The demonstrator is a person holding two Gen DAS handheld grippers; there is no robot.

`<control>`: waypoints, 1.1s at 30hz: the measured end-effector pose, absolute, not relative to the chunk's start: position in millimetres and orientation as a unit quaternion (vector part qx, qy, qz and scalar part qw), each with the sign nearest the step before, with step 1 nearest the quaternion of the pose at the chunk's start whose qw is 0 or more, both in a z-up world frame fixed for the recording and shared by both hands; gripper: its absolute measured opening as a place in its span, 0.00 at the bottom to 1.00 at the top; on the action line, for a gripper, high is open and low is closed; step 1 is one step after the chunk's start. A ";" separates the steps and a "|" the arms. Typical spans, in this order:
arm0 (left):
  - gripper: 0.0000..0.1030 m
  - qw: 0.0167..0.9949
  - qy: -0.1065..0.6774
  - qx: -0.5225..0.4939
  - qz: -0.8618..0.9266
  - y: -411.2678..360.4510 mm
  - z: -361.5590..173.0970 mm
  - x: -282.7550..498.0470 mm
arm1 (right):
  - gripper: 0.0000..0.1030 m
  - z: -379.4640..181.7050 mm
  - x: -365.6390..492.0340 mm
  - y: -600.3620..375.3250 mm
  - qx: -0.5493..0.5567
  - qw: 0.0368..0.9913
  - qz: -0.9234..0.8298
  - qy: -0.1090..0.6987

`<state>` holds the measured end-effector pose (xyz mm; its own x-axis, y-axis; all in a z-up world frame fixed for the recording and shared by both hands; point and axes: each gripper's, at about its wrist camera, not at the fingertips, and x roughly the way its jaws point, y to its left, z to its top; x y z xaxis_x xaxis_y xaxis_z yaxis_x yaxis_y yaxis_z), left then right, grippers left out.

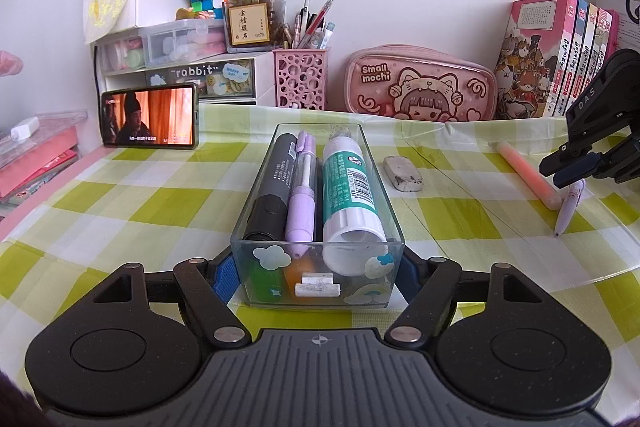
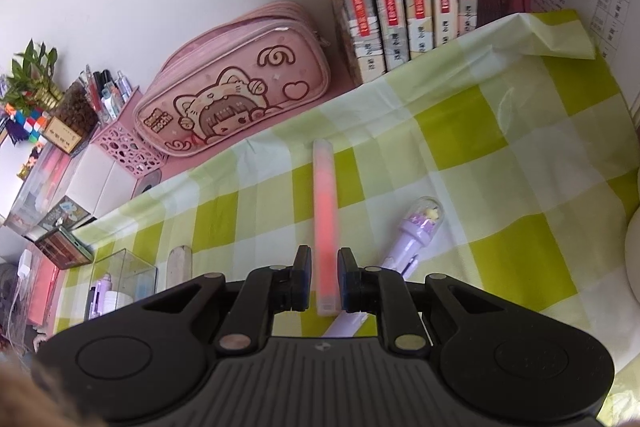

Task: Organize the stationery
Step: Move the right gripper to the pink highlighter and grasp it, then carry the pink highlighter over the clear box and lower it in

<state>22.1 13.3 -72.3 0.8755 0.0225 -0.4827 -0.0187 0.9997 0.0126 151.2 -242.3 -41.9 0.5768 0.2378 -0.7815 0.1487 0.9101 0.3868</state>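
Left wrist view: your left gripper clamps the near end of the clear tray, a pad on each side wall. Inside lie a black marker, a lilac pen and a glue stick. An eraser sits just right of it on the checked cloth. Right wrist view: your right gripper straddles the near end of the pink highlighter, jaws narrowly apart, not pressing it. A purple pen lies just beside.
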 end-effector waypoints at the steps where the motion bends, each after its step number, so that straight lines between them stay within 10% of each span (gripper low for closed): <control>1: 0.70 0.968 0.249 0.004 0.011 13.3 -72.2 22.0 | 0.22 -42.9 151.7 -241.1 0.209 0.863 0.025 0.460; 33: 0.70 0.969 0.248 0.011 0.000 12.3 -73.1 22.7 | 0.20 -53.6 183.0 -192.0 0.104 0.884 0.030 0.455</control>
<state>22.7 12.3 -73.1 0.8773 0.0051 -0.4800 0.0059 0.9997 0.0216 183.0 -192.0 -53.6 0.5849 0.1483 -0.7974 0.0407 0.9765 0.2115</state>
